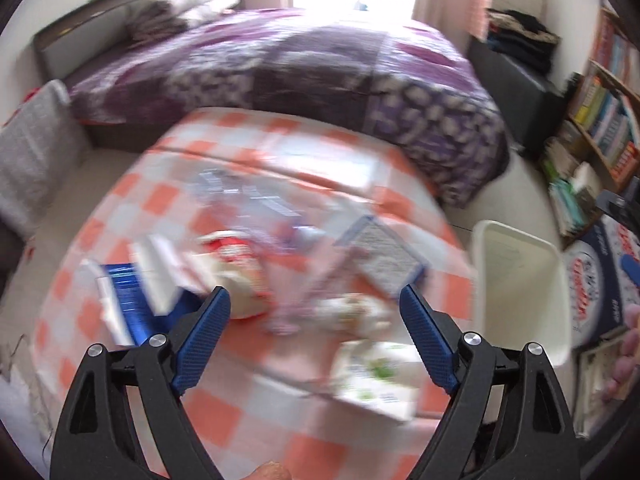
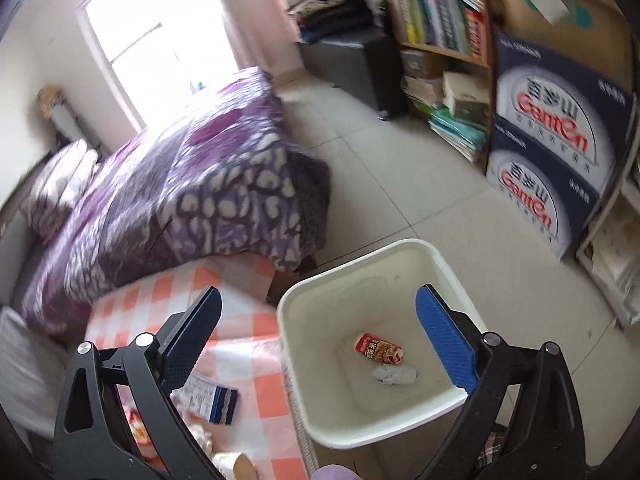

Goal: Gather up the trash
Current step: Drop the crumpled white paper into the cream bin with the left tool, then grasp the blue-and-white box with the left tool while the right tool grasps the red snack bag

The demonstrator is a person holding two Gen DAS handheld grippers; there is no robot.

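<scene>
My left gripper [image 1: 314, 300] is open and empty above a table with an orange-and-white checked cloth [image 1: 248, 412]. Trash lies scattered on it, blurred: a blue packet [image 1: 128, 304], a red-and-white wrapper [image 1: 236, 256], a grey-and-blue torn box [image 1: 384, 256], crumpled paper [image 1: 352, 312] and a white-green carton [image 1: 380, 376]. My right gripper [image 2: 318, 312] is open and empty over the white bin [image 2: 300, 300]. In the bin lie a red snack wrapper [image 2: 378, 347] and a crumpled white tissue [image 2: 396, 374]. The bin [image 1: 516, 280] stands right of the table.
A bed with a purple patterned quilt [image 2: 200, 196] stands behind the table. A bookshelf [image 2: 440, 20] and stacked dark blue cartons [image 2: 552, 152] line the right wall. A torn blue-edged box [image 2: 212, 398] lies on the cloth near the bin. Tiled floor [image 2: 400, 184] lies beyond the bin.
</scene>
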